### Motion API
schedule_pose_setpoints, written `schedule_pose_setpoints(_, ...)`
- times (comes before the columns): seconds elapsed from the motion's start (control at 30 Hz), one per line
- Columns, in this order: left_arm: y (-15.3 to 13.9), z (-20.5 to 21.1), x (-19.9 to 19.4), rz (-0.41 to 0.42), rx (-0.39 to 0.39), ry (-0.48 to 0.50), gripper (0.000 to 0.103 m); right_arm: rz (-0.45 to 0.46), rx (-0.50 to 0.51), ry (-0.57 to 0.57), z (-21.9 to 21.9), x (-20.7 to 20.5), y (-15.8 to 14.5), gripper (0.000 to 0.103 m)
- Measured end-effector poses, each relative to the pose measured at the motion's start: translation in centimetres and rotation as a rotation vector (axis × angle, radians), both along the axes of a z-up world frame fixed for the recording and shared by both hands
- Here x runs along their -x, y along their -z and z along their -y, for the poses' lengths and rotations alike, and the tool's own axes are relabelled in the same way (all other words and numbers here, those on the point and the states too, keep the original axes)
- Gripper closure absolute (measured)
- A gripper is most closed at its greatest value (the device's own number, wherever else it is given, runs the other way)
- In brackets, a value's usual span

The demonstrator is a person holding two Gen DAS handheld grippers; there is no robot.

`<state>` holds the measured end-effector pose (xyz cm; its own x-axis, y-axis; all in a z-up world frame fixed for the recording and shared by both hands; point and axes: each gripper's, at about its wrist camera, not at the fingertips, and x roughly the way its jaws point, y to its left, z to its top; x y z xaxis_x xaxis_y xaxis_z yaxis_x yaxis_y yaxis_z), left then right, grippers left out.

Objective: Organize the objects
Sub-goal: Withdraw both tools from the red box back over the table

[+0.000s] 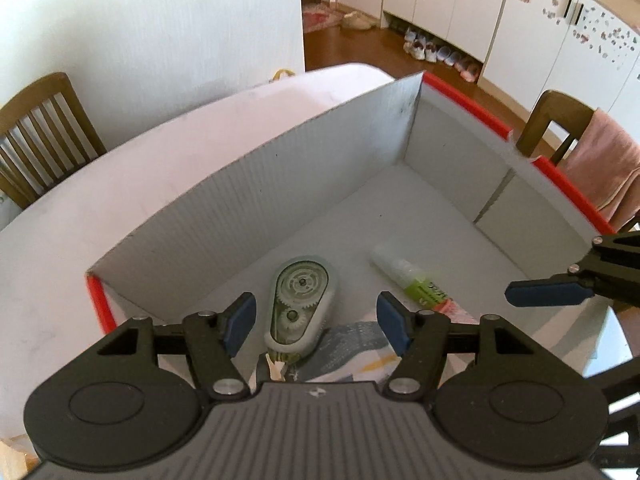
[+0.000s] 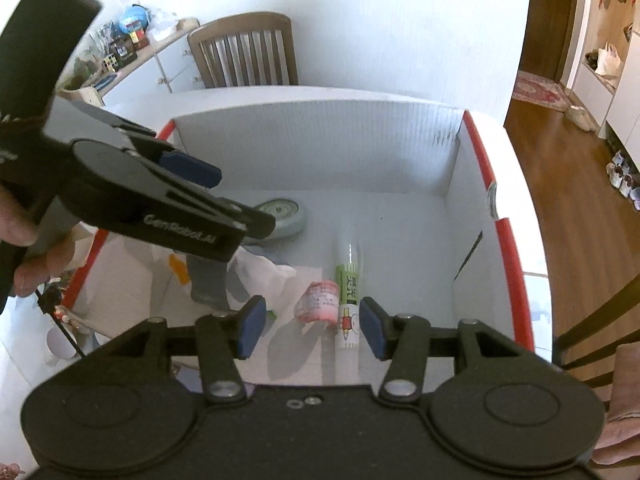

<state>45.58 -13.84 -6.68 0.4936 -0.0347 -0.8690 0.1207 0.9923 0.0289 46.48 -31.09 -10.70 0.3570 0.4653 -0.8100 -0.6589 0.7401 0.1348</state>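
Observation:
A white cardboard box with a red rim (image 1: 480,104) (image 2: 512,248) stands on a white table. Inside lie a grey-green correction tape dispenser (image 1: 300,300) (image 2: 282,216), a glue bottle with a green label (image 1: 416,280) (image 2: 348,292), a pink roll (image 2: 318,300) and folded cloth (image 1: 352,348) (image 2: 256,272). My left gripper (image 1: 318,328) is open and empty, just above the tape dispenser; it also shows in the right wrist view (image 2: 224,196). My right gripper (image 2: 312,328) is open and empty above the glue bottle and pink roll; one of its fingers (image 1: 548,292) shows in the left wrist view.
Wooden chairs stand at the table (image 1: 44,136) (image 2: 244,52), one with a pink towel (image 1: 608,164) over it. A shelf with small items (image 2: 120,48) stands beyond the table. Shoes (image 1: 436,54) line the wooden floor by white cabinets.

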Motion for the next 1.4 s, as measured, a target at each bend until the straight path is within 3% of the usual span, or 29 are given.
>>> schedule_pose_setpoints(0.33,-3.0,0.1,3.6,0.098,0.054,-0.038,0.037,0.037,-0.042,0.02,0.5,1.7,-2.0,0.05)
schedule_pose_setpoints(0.73,-5.2,-0.8,9.5,0.205,0.087,-0.016,0.037,0.084,-0.101,0.058,0.5,5.1,-5.1,0.039)
schedule_pose_setpoints(0.87,-5.5,-1.6,11.2,0.228,0.12,-0.018,0.037,0.1,-0.115,0.076,-0.1,6.8,-5.8,0.033)
schedule_pose_setpoints(0.93,-5.7,-2.2,12.3,0.24,0.128,-0.02,0.027,0.105,-0.124,0.085,-0.5,7.7,-6.0,0.028)
schedule_pose_setpoints(1.17,-6.6,-4.3,16.7,0.287,0.132,-0.022,0.024,0.113,-0.168,0.118,-2.1,10.7,-6.3,0.011)
schedule_pose_setpoints(1.4,-6.4,-7.0,20.6,0.303,0.127,-0.036,0.021,0.113,-0.186,0.122,-4.8,13.9,-6.1,0.007)
